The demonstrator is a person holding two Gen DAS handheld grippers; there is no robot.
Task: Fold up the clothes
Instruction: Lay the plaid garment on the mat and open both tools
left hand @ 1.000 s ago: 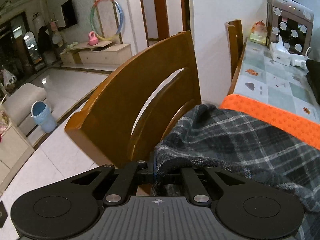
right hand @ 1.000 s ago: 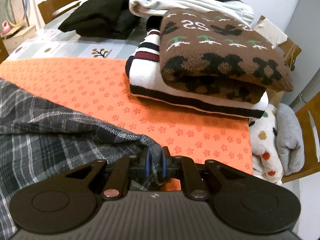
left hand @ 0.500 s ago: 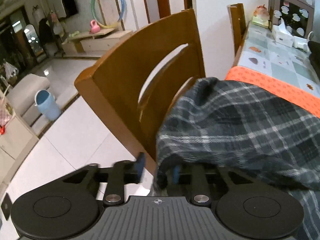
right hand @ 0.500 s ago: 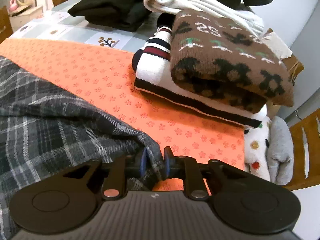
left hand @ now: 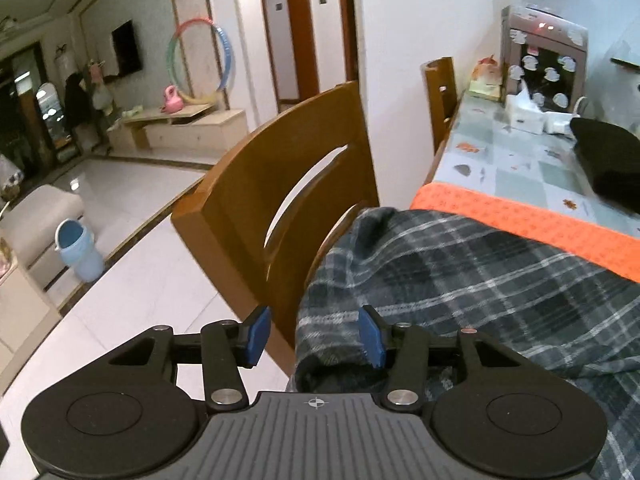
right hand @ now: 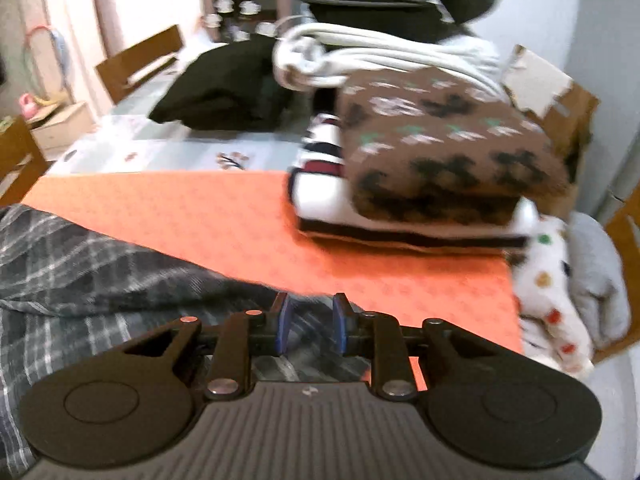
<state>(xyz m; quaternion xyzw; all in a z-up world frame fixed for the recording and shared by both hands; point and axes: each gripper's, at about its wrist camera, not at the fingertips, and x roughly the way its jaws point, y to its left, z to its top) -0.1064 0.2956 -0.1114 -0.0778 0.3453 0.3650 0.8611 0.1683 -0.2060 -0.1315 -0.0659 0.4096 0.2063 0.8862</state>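
on one orange mat (right hand: 240,216), one plaid garment (left hand: 480,280) lies released by two spread grippers (left hand: 316,336) (right hand: 308,328).

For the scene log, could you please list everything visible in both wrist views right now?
plaid shirt: 1, grey-black, on the mat's near edge
mat: 1, orange, on table
table: 1, patterned top
folded sweaters: 2, brown on striped white, on mat's far right
black garment: 1, behind mat
chair: 1, wooden, left of table
bin: 1, blue, on floor
hoop: 1, multicoloured, against wall
left gripper: open, at shirt edge
right gripper: open over shirt
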